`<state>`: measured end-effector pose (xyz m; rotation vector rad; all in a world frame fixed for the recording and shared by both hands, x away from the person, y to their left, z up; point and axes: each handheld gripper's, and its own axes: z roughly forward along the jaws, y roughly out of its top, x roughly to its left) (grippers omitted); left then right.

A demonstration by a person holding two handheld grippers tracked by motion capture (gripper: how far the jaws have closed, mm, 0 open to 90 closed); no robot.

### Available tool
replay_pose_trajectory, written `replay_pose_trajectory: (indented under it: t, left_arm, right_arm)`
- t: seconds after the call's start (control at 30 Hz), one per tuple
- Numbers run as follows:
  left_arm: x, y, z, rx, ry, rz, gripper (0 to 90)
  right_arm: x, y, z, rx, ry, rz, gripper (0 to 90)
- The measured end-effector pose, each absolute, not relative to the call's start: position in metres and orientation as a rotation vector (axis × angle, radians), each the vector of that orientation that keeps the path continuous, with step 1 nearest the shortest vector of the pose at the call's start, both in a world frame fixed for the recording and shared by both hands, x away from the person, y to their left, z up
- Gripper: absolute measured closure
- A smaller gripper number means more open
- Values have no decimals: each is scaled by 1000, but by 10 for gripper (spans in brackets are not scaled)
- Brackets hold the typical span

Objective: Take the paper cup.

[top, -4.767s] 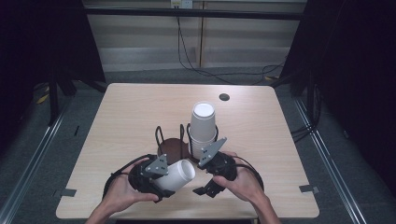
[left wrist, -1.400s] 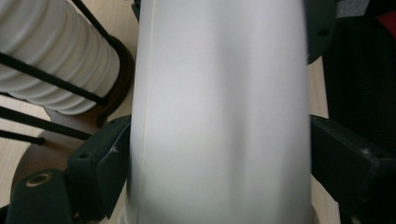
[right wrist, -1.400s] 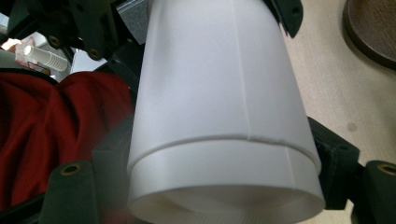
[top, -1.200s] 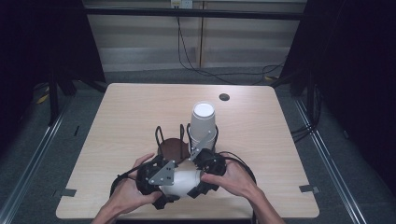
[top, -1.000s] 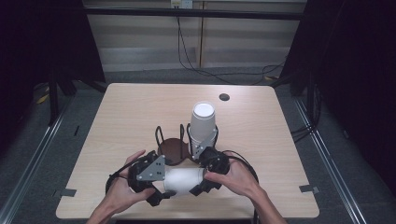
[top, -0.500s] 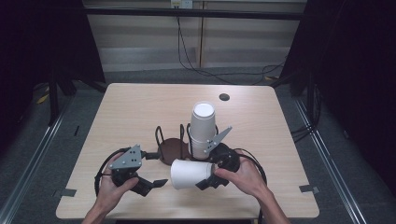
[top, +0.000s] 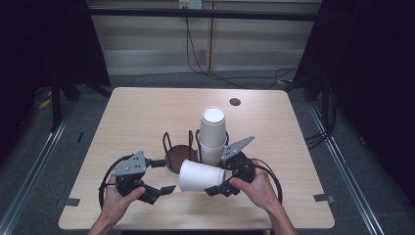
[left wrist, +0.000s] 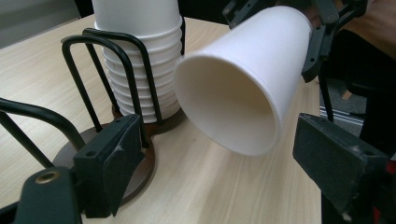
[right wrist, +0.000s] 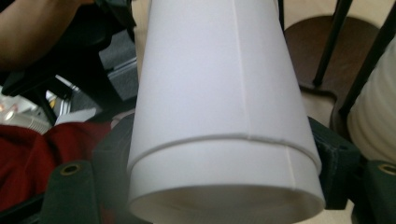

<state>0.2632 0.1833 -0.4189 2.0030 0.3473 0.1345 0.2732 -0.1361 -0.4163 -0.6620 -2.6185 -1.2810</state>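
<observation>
A white paper cup (top: 200, 175) (left wrist: 233, 93) (right wrist: 219, 93) lies on its side above the table's front, mouth toward the left. My right gripper (top: 219, 179) (right wrist: 222, 158) is shut on its base end, one jaw on each side. My left gripper (top: 161, 176) (left wrist: 224, 163) hangs a short way left of the cup's mouth. Its jaws have just been closing, and they stand apart with nothing between them. Behind, a stack of white cups (top: 213, 134) (left wrist: 140, 60) stands in the right slot of a black wire holder (top: 177, 157); the left slot is empty.
The holder's brown base (left wrist: 140, 158) sits near the middle of the wooden table (top: 147, 117). A dark round cap (top: 235, 102) lies at the back right. Cables trail from both grippers toward the front edge.
My left gripper has drawn away to the left of the cup and its jaws have narrowed. The cup stays in my right gripper, which has shifted slightly right.
</observation>
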Motion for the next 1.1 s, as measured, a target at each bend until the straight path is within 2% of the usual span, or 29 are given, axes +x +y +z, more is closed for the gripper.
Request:
replay_pose_trajectory:
  t: [0.53, 0.97, 1.1]
  left_arm:
    - [259, 183, -418, 1906, 341, 114, 156]
    - [258, 181, -420, 1793, 334, 45, 155]
    - [260, 180, -423, 1805, 338, 28, 154]
  right_arm:
    - [267, -139, -412, -600, -2548, -1601, 247]
    - [263, -131, -417, -471, -2519, -1681, 247]
    - [263, -127, -419, -462, -2524, -1660, 248]
